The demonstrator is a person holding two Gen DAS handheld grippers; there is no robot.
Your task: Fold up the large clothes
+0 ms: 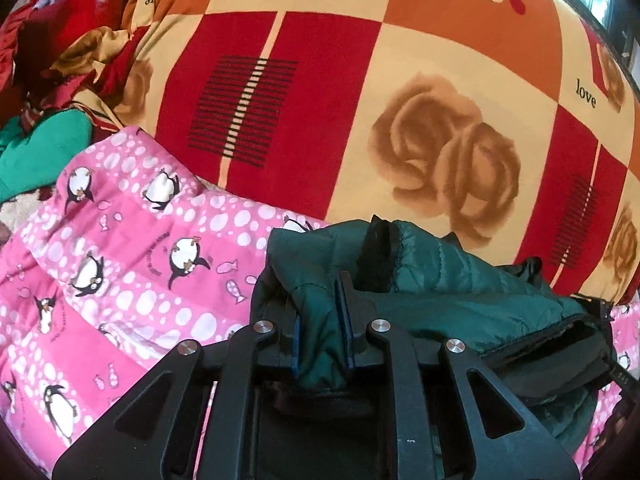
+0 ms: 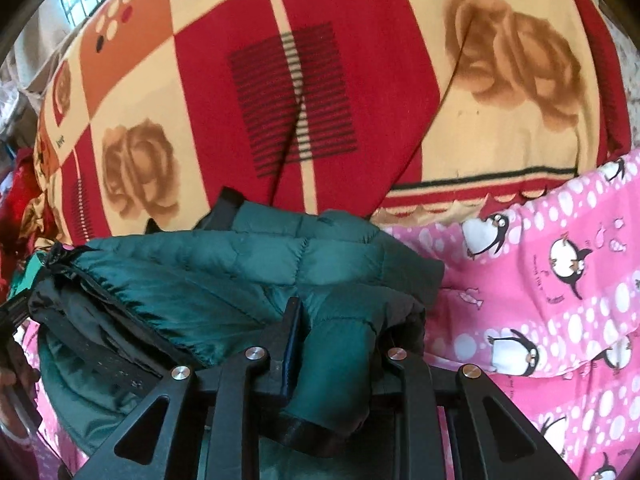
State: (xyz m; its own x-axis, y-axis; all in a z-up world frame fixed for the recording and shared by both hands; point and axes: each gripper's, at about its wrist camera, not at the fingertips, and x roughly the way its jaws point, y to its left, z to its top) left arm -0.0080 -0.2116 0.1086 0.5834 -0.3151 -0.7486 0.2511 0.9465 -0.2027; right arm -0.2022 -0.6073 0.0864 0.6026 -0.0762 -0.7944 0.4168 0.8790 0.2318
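Green quilted jacket (image 1: 440,280) is hanging bunched between the two hand-held grippers, over the pink penguin-print blanket (image 1: 120,260) that is covering the near part of the bed. The left gripper (image 1: 322,320) is pinching a fold of the jacket's puffy green fabric between its blue-lined pads, the jaws standing nearly together with the cloth squeezed between them. The right gripper (image 2: 338,344) is doing the same on another fold of the same jacket (image 2: 240,272), its jaws pressing in on a thick roll of green cloth. A dark lining (black, with a gathered edge) is showing along the jacket's opening in both wrist views. In the right wrist view the black frame of the other gripper is showing at the jacket's left end.

Beyond the jacket, a checked bedspread (image 1: 340,80) in red, orange and cream is lying across the far part of the bed, printed with brown roses and the word "love". Its striped border is meeting the pink blanket's edge in the right wrist view. At the far left corner in the left wrist view, a heap of red clothes (image 1: 60,28) and a bright green garment (image 1: 40,148) are lying beside the pink blanket.
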